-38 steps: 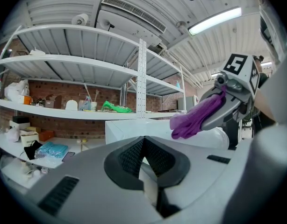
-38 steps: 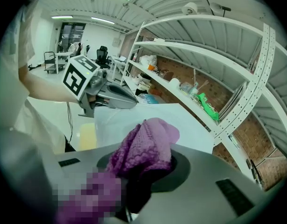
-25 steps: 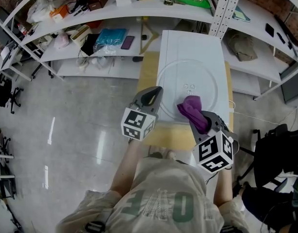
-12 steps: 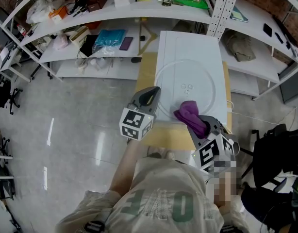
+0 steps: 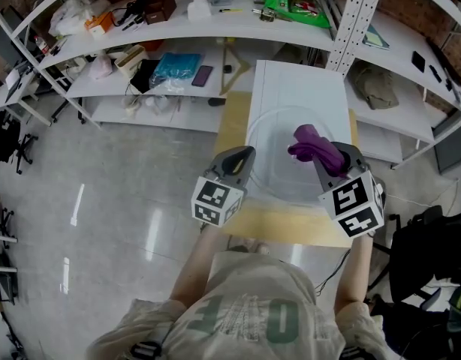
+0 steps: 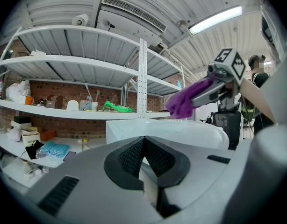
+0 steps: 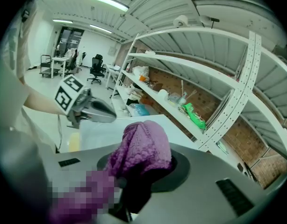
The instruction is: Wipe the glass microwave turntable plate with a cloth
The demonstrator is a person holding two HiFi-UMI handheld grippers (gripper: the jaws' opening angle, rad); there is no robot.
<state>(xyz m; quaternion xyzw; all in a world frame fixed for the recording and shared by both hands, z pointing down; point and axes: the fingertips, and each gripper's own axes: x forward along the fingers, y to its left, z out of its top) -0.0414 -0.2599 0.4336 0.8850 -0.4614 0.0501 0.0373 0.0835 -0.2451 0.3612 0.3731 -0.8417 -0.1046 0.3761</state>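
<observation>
The glass turntable plate [image 5: 279, 160] lies flat on the white appliance top [image 5: 298, 88]; the purple cloth [image 5: 313, 142] hangs over its right half (lifted clear of the glass, going by the left gripper view), pinched in the right gripper [image 5: 326, 154], forearm stretched forward; the left gripper [image 5: 242, 156], jaws together and empty, points at the plate's left rim.

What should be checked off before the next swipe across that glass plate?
1. Purple cloth clamped in the right gripper: ok.
2. Cloth touching the glass plate: not ok; the left gripper view shows it hanging just above the glass.
3. Plate lying flat on the white board: ok.
4. Left gripper steadying the plate's rim: cannot tell; its jaws are together at the edge.
5. Left gripper out of the cloth's way: ok.
</observation>
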